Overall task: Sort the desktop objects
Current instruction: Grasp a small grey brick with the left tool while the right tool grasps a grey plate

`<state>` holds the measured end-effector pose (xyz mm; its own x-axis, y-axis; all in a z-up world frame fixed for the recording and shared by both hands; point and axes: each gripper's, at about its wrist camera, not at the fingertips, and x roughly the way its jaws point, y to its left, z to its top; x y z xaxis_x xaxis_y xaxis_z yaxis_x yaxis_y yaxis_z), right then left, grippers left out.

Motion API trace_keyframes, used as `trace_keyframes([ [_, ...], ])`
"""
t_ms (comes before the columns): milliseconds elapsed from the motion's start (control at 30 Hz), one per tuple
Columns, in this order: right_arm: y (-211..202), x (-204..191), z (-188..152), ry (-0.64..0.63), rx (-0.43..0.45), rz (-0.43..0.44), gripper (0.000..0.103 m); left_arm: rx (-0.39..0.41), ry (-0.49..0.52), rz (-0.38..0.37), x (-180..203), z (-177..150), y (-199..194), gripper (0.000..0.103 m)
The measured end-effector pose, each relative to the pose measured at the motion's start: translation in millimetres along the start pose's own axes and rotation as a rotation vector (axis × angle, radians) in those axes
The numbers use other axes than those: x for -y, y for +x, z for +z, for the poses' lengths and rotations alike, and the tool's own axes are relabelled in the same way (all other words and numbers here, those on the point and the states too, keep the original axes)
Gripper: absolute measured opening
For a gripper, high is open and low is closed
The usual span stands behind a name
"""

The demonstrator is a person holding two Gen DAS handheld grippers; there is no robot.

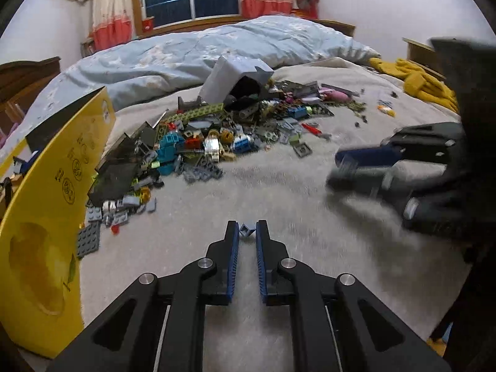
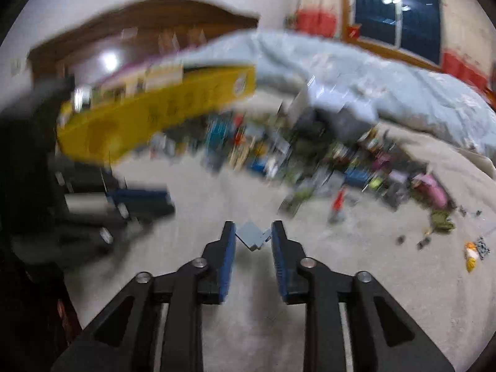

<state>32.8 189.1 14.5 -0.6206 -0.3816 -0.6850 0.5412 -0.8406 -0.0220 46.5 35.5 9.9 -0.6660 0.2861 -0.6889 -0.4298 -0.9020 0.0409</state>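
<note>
Left wrist view: a small grey brick (image 1: 246,230) is pinched at the tips of the left gripper (image 1: 247,232) above the bed (image 1: 279,186), judged light, rigid, slick; right wrist view: a grey plate (image 2: 251,235) is clamped corner-on in the right gripper (image 2: 252,235), flat faces judged the surer hold.

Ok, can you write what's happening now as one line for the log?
left gripper: shut on small grey-blue brick | right gripper: shut on flat grey plate piece | brick pile: on bed
</note>
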Motion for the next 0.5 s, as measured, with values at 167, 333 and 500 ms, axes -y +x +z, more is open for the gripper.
trace_keyframes([
  [167,2.0,-2.6,-11.4,0.012,-0.049,-0.049,0.070,0.032,-0.070,-0.026,-9.2,-17.4,-0.7,0.034],
  [333,5.2,-3.9,-10.7,0.048,-0.046,-0.070,0.070,0.022,-0.107,-0.042,-13.4,-14.4,3.0,0.035],
  [500,16.7,-6.0,-0.2,0.087,-0.056,-0.091,0.023,0.018,-0.060,0.034,0.8,-9.6,7.4,0.023],
])
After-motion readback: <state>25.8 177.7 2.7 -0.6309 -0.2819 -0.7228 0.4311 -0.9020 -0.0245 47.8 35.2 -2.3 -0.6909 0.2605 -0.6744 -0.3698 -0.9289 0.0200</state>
